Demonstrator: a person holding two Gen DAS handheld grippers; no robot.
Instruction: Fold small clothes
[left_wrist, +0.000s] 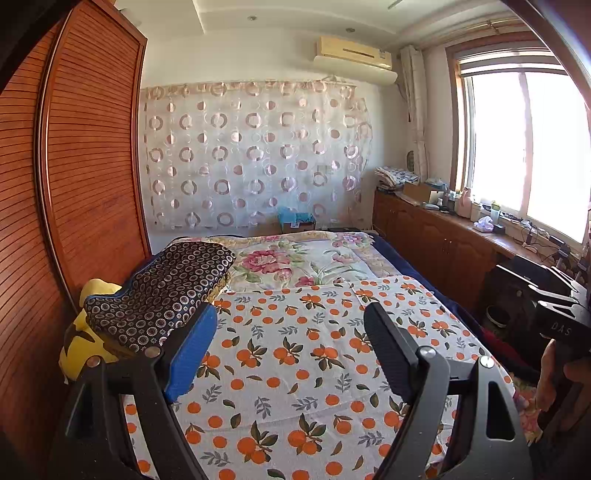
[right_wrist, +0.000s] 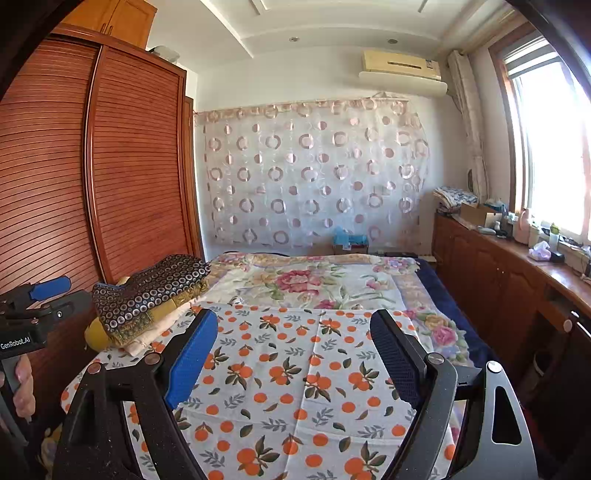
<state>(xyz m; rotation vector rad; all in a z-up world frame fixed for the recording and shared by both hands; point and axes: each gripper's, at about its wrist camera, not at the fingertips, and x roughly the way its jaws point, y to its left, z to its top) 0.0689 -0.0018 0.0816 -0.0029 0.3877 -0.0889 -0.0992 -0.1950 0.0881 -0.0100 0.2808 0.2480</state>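
Bedroom, bed as work surface. Left gripper (left_wrist: 290, 325): jaws spread wide, nothing between them, held above the orange-print cloth (left_wrist: 295, 369); one blue pad, one black ribbed pad. Right gripper (right_wrist: 293, 332): jaws likewise spread wide and empty, same pad colours, above the same cloth. The cloth, white with oranges and leaves, lies flat and unfolded on the near part of the bed, over a floral bedspread (left_wrist: 295, 258). A stack of folded fabrics (left_wrist: 159, 291), topped by a dark piece with ring pattern, sits at the cloth's left edge beside the louvred wardrobe (left_wrist: 88, 166). Readable writing: "GenRobot.AI" on the left handle seen from the right wrist; "DAS" on the right device body seen from the left wrist. The wall air conditioner (right_wrist: 402, 68) carries a label too small to read.
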